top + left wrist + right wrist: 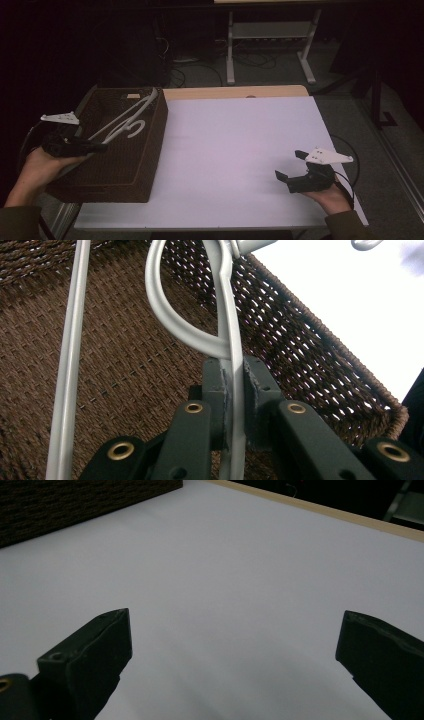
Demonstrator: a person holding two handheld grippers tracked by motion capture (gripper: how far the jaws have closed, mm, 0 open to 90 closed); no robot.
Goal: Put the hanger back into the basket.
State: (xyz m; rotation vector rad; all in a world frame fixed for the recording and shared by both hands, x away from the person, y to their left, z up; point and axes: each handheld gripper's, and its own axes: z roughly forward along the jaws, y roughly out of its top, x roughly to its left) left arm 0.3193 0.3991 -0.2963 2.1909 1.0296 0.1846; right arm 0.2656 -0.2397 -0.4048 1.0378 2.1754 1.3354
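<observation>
My left gripper (pixel 231 390) pinching white hanger (pixel 125 120) over brown wicker basket (pixel 150 165) at counter's (pixel 235 150) left edge, my right gripper (pixel 290 167) fingers spread above bare counter, well apart from basket.

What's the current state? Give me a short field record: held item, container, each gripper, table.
held item: white hanger, one thin bar clamped, rest angled over the basket
container: brown woven basket, at the table's left edge
left gripper: shut on the hanger, above the basket
right gripper: open, nothing between its jaws, low over the table's right side
table: white top, bare between basket and right gripper
</observation>
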